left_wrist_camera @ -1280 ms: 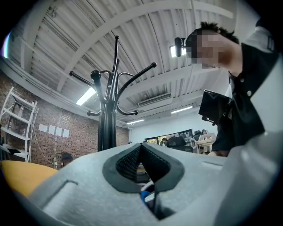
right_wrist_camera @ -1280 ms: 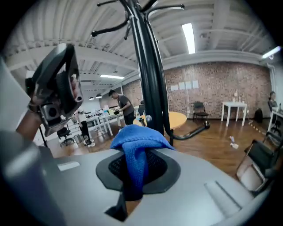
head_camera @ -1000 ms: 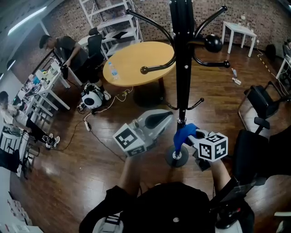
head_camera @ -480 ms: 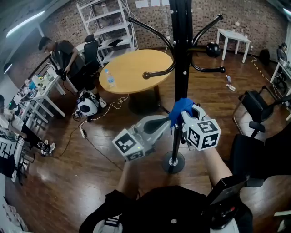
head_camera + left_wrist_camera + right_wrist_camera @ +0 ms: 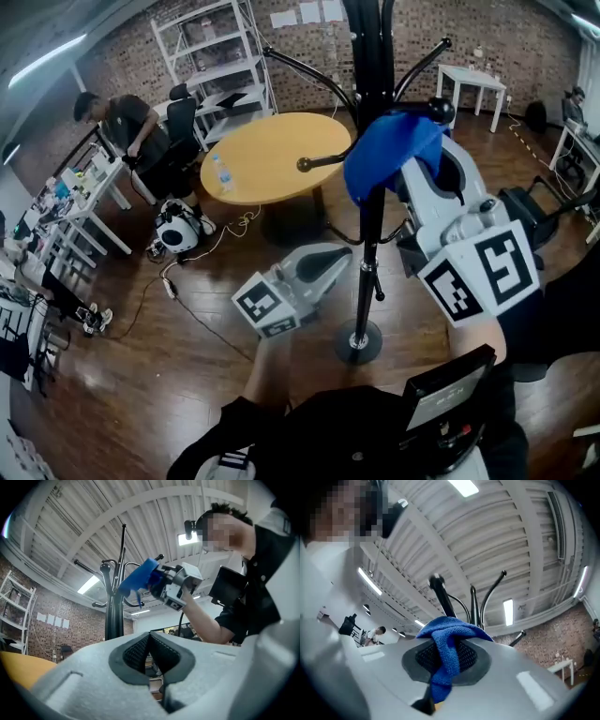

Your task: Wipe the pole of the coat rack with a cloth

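Your right gripper [image 5: 409, 174] is held high at the pole [image 5: 371, 230] of the coat rack, just below where the curved hooks [image 5: 323, 70] branch off; its jaws are clamped fast on the blue cloth [image 5: 389, 150], and the right gripper view shows the fabric pinched between the dark pads, bunched over their tips and hanging down toward the camera; in the head view the cloth lies across the front of the pole at that height, though you cannot tell whether it actually presses on it. Your left gripper [image 5: 319, 267] sits lower, just left of the pole and apart from it, its tip aimed toward the pole; its jaws are closed together with nothing between them. The round base [image 5: 358, 345] stands on the dark wooden floor [image 5: 187, 366] straight below the pole; a round wooden table [image 5: 267, 150] stands behind the pole to its left; a person [image 5: 122, 122] bends over a desk well away to the pole's left.
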